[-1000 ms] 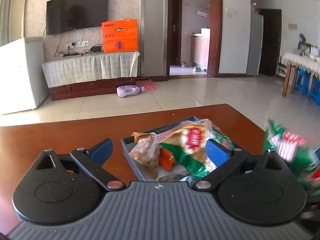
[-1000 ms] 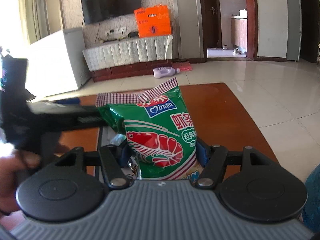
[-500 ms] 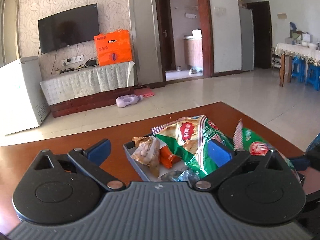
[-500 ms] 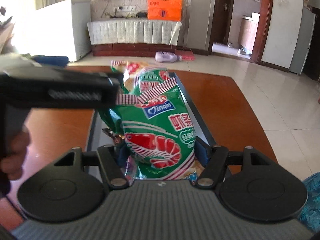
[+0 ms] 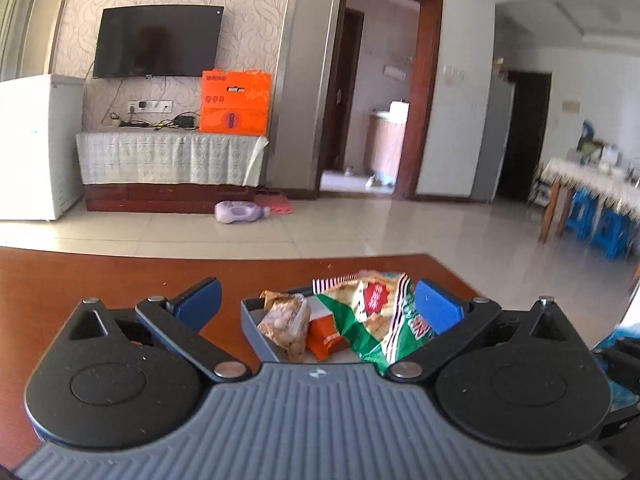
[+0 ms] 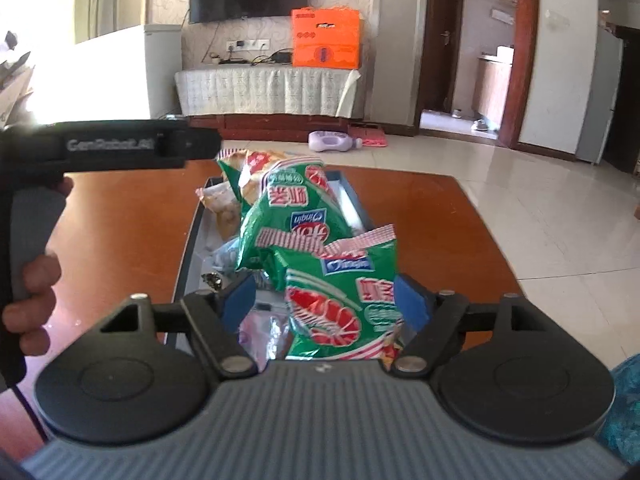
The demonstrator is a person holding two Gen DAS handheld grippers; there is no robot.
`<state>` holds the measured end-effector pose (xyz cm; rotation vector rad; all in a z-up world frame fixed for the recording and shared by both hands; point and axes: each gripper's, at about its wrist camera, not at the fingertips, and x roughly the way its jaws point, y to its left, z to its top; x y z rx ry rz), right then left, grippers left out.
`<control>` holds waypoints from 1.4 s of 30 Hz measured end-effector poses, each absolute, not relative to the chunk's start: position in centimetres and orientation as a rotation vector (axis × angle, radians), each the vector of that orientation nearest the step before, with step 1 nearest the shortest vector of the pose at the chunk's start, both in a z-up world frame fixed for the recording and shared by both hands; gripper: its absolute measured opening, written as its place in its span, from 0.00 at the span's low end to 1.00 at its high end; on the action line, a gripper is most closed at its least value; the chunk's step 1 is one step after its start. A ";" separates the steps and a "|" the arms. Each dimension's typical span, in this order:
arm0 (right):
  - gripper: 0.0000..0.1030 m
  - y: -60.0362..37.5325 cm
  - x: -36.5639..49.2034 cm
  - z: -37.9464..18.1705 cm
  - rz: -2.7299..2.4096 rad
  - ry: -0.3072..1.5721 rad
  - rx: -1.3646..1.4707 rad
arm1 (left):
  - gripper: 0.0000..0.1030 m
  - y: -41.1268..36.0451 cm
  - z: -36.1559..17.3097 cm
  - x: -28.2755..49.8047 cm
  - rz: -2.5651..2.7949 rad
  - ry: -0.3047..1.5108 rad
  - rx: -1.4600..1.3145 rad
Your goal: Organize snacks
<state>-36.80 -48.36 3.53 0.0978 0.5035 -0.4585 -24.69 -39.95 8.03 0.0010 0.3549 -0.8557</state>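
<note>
A grey tray (image 6: 192, 236) sits on the brown table and holds several snack bags. My right gripper (image 6: 326, 300) is open over its near end; a green shrimp-chip bag (image 6: 344, 300) lies between the spread fingers, against the right pad and apart from the left one. A second green bag (image 6: 292, 216) lies further in. In the left wrist view the tray (image 5: 256, 328) holds a peanut bag (image 5: 286, 326), an orange pack (image 5: 326, 330) and a green bag (image 5: 376, 316). My left gripper (image 5: 316, 304) is open and empty above the tray.
The left hand-held gripper body (image 6: 108, 146) crosses the left of the right wrist view. The brown table (image 5: 100, 280) extends left of the tray, and its right edge (image 6: 492, 240) is close. A blue-green object (image 6: 624, 404) shows at the far right.
My right gripper has opened and let go of the green shrimp-chip bag, which now rests in the tray. The left gripper has tilted up and pulled back slightly.
</note>
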 end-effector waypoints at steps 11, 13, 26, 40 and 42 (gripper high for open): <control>0.71 -47.9 -35.9 1.9 -0.607 0.625 0.013 | 1.00 -37.1 11.2 -26.7 -0.777 0.278 0.062; 0.71 -47.9 -35.9 2.1 -0.601 0.613 0.033 | 1.00 -36.7 11.5 -27.3 -0.727 0.268 0.053; 0.79 -43.5 -43.5 4.3 -0.613 0.362 0.258 | 1.00 -35.1 12.3 -33.4 -0.697 0.310 0.078; 0.80 -40.1 -51.3 4.4 -0.727 0.387 0.437 | 1.00 -30.1 12.6 -41.5 -0.764 0.376 0.070; 0.80 -39.4 -51.9 4.2 -0.724 0.416 0.429 | 1.00 -29.5 12.6 -42.7 -0.775 0.388 0.065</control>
